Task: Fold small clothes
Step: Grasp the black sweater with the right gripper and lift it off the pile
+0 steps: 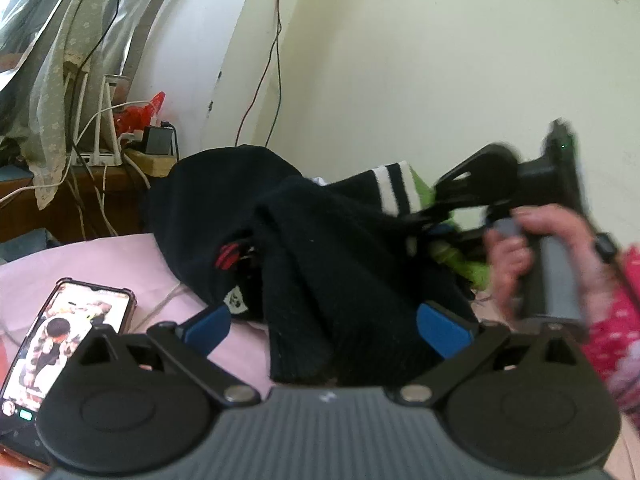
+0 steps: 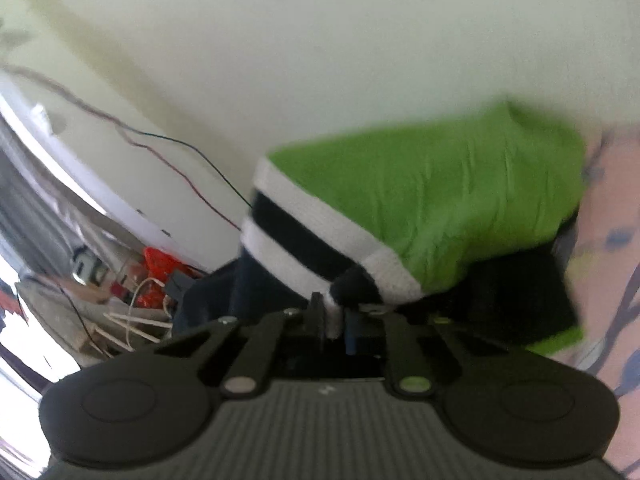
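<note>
The left tongs (image 1: 324, 326) stand wide apart, blue pads (image 1: 442, 330) clear; the right tongs (image 2: 340, 314) are pinched together on striped cloth; a hand (image 1: 536, 256) grips their handle.

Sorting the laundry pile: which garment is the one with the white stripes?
The green garment: its dark cuff carries two white bands, pinched in the right tongs. The black knit between the open left tongs has no such stripes.

No legible text on anything visible
</note>
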### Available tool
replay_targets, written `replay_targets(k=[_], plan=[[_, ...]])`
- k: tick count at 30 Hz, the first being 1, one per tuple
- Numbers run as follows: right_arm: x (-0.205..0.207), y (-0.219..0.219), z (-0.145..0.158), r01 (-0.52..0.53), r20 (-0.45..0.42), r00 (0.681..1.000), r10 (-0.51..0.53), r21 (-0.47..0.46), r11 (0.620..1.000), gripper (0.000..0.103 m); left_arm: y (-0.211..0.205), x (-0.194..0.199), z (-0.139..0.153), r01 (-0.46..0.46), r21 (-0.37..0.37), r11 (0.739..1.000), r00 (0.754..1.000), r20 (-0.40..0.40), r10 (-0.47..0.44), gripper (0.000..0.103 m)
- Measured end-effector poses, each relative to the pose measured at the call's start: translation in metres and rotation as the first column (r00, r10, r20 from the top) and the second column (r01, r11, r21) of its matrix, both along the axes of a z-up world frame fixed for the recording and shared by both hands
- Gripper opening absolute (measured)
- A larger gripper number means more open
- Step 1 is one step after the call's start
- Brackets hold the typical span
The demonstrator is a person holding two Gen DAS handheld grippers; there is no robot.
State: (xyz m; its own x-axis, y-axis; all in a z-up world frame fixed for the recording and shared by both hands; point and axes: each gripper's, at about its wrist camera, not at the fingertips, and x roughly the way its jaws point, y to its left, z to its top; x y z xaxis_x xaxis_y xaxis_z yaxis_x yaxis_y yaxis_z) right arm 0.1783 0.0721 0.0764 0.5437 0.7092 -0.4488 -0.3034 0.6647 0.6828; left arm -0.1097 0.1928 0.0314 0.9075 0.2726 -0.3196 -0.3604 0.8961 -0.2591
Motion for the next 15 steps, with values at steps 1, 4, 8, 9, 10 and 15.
replay_targets(k=[1,4,8,9,10,15], plan=[[-0.005,-0.007,0.010,0.003,0.034,0.999,-0.003,-0.006,1.000,0.006,0.001,0.000,0.000,-0.002,-0.003,1.000,1.000,0.002,0.002,0.103],[-0.022,-0.043,0.046,0.044,0.125,0.991,-0.045,0.010,0.999,0.005,0.003,-0.002,0.000,-0.009,-0.008,1.000,1.000,0.009,0.009,0.103],[-0.043,-0.100,0.089,0.109,0.198,0.973,-0.116,0.045,0.993,0.005,0.005,-0.005,0.001,-0.022,-0.015,1.000,1.000,0.020,0.023,0.103],[-0.052,-0.113,0.101,0.115,0.224,0.967,-0.123,0.047,0.992,0.005,0.006,-0.005,0.001,-0.026,-0.018,1.000,0.999,0.022,0.026,0.103],[-0.065,-0.128,0.115,0.120,0.259,0.957,-0.127,0.044,0.992,0.005,0.007,-0.006,0.001,-0.028,-0.022,0.999,0.999,0.026,0.029,0.103],[-0.133,-0.194,0.161,0.148,0.378,0.914,-0.146,0.023,0.989,0.005,0.010,-0.010,0.001,-0.015,-0.039,0.999,0.999,0.037,0.017,0.103]])
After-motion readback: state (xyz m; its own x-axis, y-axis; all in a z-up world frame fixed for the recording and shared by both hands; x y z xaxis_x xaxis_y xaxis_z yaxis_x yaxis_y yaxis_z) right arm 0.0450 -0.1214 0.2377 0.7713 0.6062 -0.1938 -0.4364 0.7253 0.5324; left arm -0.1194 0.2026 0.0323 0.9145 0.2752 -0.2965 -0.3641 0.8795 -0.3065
